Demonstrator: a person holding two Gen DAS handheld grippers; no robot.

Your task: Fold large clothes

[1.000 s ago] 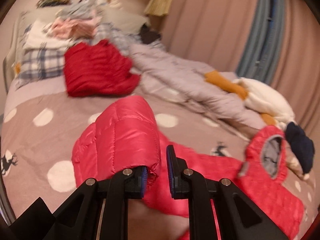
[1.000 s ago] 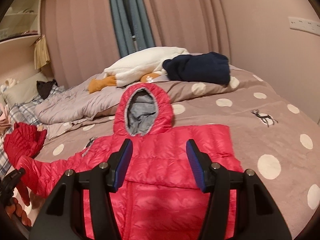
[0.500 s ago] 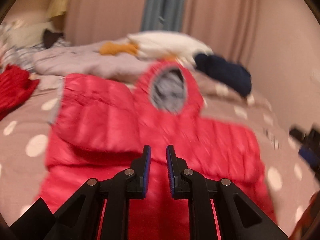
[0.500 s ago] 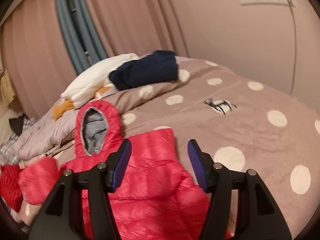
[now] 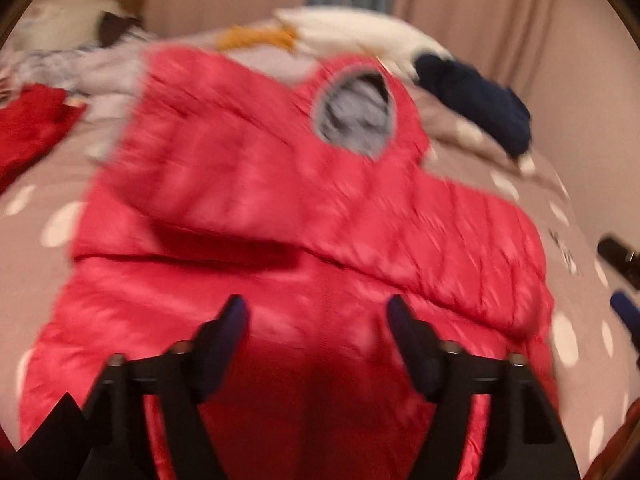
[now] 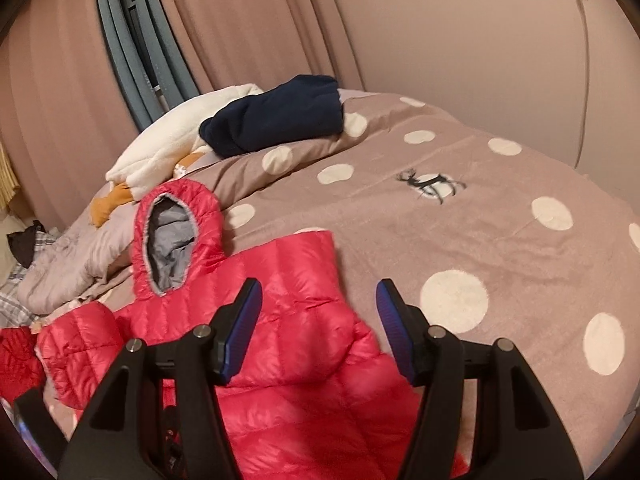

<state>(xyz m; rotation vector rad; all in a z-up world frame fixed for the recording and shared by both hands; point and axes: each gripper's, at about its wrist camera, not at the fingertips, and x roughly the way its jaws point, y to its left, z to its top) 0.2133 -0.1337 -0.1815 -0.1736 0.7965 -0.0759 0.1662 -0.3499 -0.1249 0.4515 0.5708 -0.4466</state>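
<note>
A red hooded puffer jacket (image 5: 328, 208) lies on the polka-dot bed, its grey-lined hood (image 5: 356, 116) at the far end. One sleeve is folded across its front; the view is blurred. My left gripper (image 5: 318, 320) is open and empty above the jacket's lower body. In the right wrist view the jacket (image 6: 304, 312) fills the lower left, hood (image 6: 172, 248) to the left. My right gripper (image 6: 318, 316) is open and empty over the jacket's right shoulder.
The brown dotted bedspread (image 6: 480, 240) stretches right. A navy garment (image 6: 276, 120) and a white-and-orange plush (image 6: 160, 152) lie at the far edge. A dark red garment (image 5: 32, 128) and a grey quilt (image 6: 72, 264) lie at the left. Curtains and a wall stand behind.
My left gripper let go of the sleeve, which now lies folded over the jacket's front, and opened wide. My right gripper swung right toward the jacket's right side, staying open.
</note>
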